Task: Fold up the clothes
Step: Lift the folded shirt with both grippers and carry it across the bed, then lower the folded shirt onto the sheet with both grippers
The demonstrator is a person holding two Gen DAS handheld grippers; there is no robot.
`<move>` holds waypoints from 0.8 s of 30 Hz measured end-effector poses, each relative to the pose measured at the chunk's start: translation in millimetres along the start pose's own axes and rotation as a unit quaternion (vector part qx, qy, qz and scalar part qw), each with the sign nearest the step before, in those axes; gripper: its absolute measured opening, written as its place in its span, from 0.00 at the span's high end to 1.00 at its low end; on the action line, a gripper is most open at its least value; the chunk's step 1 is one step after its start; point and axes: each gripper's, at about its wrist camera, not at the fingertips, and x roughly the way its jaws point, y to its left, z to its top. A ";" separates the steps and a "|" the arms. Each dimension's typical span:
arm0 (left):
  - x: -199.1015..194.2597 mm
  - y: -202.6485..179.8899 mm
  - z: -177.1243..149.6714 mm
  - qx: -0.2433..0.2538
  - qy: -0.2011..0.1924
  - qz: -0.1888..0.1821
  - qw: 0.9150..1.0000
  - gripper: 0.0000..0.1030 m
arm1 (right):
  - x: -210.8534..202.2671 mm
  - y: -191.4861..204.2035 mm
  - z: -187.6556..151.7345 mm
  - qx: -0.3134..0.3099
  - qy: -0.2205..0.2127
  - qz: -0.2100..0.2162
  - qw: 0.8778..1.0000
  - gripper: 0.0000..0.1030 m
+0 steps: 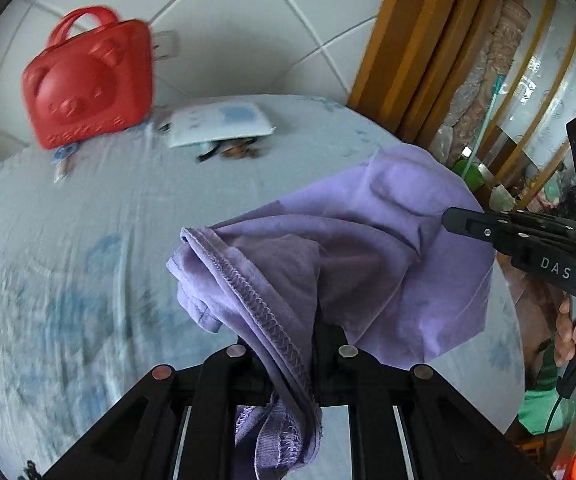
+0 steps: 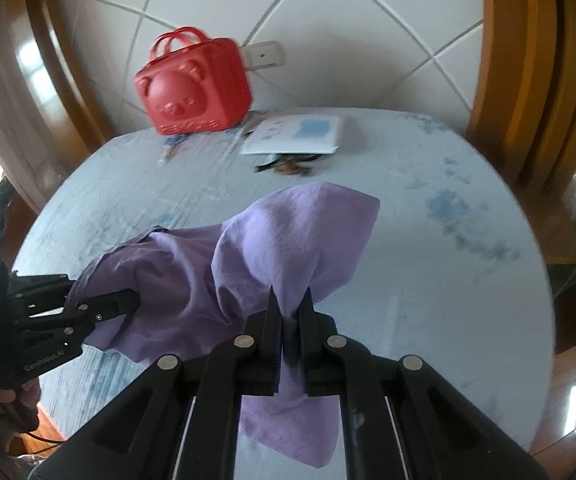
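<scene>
A purple garment [image 1: 368, 248] hangs lifted above the round table, stretched between both grippers. My left gripper [image 1: 288, 344] is shut on its stitched hem, which drapes over the fingers. It also shows in the right wrist view [image 2: 128, 300] at the left, clamped on the garment [image 2: 280, 240]. My right gripper [image 2: 290, 300] is shut on a bunched fold, with cloth hanging below the fingers. It shows at the right in the left wrist view [image 1: 448, 218], its tip touching the cloth.
The table [image 1: 68, 240] has a pale blue patterned cloth. A red bear-faced bag [image 1: 88, 84] stands at the far edge by the tiled wall. A white paper [image 1: 220, 122] and small dark items [image 1: 232, 152] lie beside it. Wooden frames [image 1: 408, 60] stand at right.
</scene>
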 end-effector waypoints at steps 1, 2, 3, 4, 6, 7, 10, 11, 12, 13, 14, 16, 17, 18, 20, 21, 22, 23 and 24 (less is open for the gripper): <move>5.4 -9.0 8.2 0.007 -0.001 -0.004 1.000 0.87 | -0.7 -10.7 3.2 0.001 -0.001 -0.007 1.000 0.93; 11.2 -17.6 16.6 0.014 -0.002 -0.009 1.000 0.87 | -2.6 -19.8 4.9 0.004 -0.003 -0.016 1.000 0.93; 16.9 -25.6 24.8 0.020 -0.003 -0.013 1.000 0.87 | -1.8 -30.6 9.3 0.004 -0.003 -0.017 1.000 0.93; 23.1 -34.3 33.7 0.027 -0.004 -0.016 0.999 0.87 | -0.9 -41.5 13.8 0.003 -0.004 -0.017 1.000 0.93; 34.8 -48.5 49.9 0.031 -0.005 -0.018 0.999 0.87 | 0.9 -63.3 22.8 0.001 -0.004 -0.018 1.000 0.93; 40.3 -54.7 57.4 0.031 -0.004 -0.018 0.999 0.87 | 1.8 -74.2 27.3 0.000 -0.005 -0.019 1.000 0.93; 58.7 -74.9 81.5 0.028 -0.004 -0.017 0.999 0.87 | 4.6 -106.8 40.8 -0.003 -0.006 -0.020 1.000 0.93; 64.7 -82.0 89.7 0.028 -0.006 -0.013 1.000 0.87 | 5.5 -117.7 45.2 -0.004 -0.006 -0.021 1.000 0.93; 71.3 -88.7 97.9 0.025 -0.009 -0.008 1.000 0.87 | 6.4 -128.6 49.7 -0.004 -0.007 -0.021 1.000 0.93; 79.2 -95.5 106.6 0.019 -0.010 -0.003 1.000 0.87 | 7.3 -139.5 54.2 -0.005 -0.007 -0.022 1.000 0.93; 88.2 -102.1 115.2 0.013 -0.009 0.001 1.000 0.87 | 8.3 -150.3 58.7 -0.006 -0.007 -0.022 1.000 0.93; 107.4 -114.0 131.0 -0.001 -0.006 0.006 1.000 0.87 | 13.0 -173.9 67.9 -0.009 -0.006 -0.020 1.000 0.93; 115.7 -118.4 137.3 -0.005 -0.005 0.009 1.000 0.87 | 16.9 -186.7 72.6 -0.012 -0.004 -0.016 1.000 0.93; 125.0 -122.6 143.9 -0.011 -0.004 0.013 1.000 0.87 | 21.2 -198.9 76.6 -0.012 -0.001 -0.012 1.000 0.93; 145.7 -130.9 157.7 -0.025 0.002 0.017 1.000 0.87 | 29.6 -223.3 84.5 -0.012 0.005 -0.004 1.000 0.93; 156.4 -135.1 163.8 -0.029 0.005 0.019 0.999 0.87 | 34.7 -234.2 87.9 -0.015 0.009 -0.003 1.000 0.93; 166.0 -138.6 168.6 -0.031 0.008 0.021 0.999 0.87 | 39.8 -245.0 91.3 -0.019 0.013 -0.003 1.000 0.93; 176.0 -141.7 173.0 -0.033 0.012 0.024 0.999 0.87 | 46.2 -255.9 94.4 -0.019 0.017 -0.003 1.000 0.93; 186.5 -144.5 177.1 -0.034 0.017 0.027 0.999 0.87 | 52.7 -266.9 97.6 -0.020 0.021 -0.003 1.000 0.93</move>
